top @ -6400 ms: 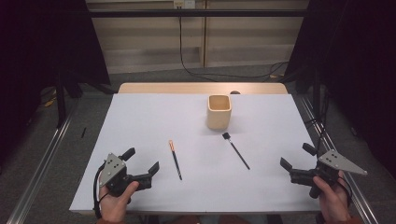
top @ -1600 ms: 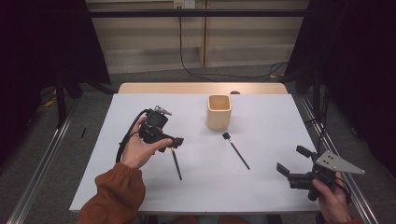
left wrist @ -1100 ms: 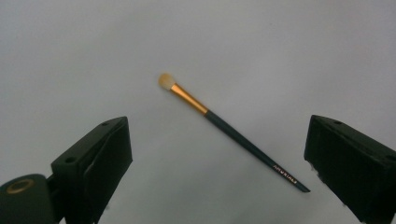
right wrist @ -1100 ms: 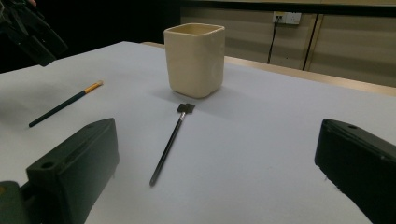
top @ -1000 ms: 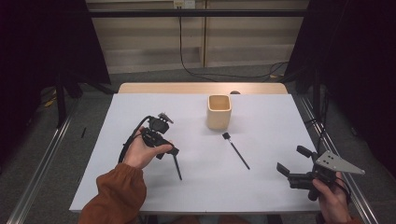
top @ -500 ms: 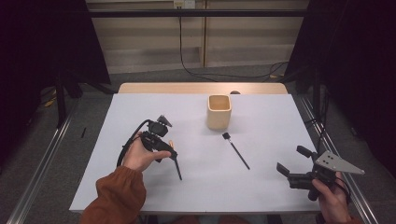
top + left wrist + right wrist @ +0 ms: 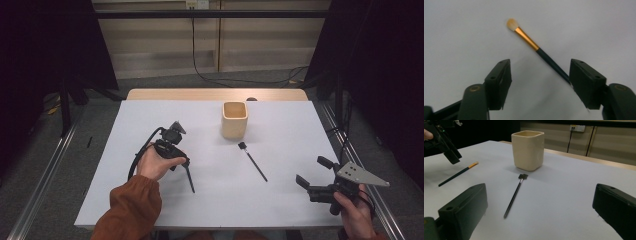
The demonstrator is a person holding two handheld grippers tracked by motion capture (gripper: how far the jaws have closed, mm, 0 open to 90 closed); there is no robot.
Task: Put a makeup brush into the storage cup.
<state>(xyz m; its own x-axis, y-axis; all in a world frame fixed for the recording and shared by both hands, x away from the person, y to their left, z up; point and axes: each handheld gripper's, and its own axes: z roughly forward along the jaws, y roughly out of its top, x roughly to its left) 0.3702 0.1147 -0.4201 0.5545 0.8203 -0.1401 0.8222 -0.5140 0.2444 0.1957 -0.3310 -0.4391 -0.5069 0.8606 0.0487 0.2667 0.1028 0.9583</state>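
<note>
White table (image 7: pixel 300 200) lies bare around the open-jawed left gripper (image 7: pixel 540 75) and right gripper (image 7: pixel 541 207).

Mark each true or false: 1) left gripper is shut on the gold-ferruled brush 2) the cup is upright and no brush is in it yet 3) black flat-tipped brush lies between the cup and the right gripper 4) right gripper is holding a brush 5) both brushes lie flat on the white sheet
1) False. The left gripper is open; the gold-ferruled brush lies on the sheet, its handle running in by one jaw, not clamped.
2) True. The cup stands upright, and both brushes lie outside it.
3) True. The black flat-tipped brush lies between the cup and the right gripper.
4) False. The right gripper is open, with nothing between its jaws.
5) True. Both rest on the white sheet.
</note>
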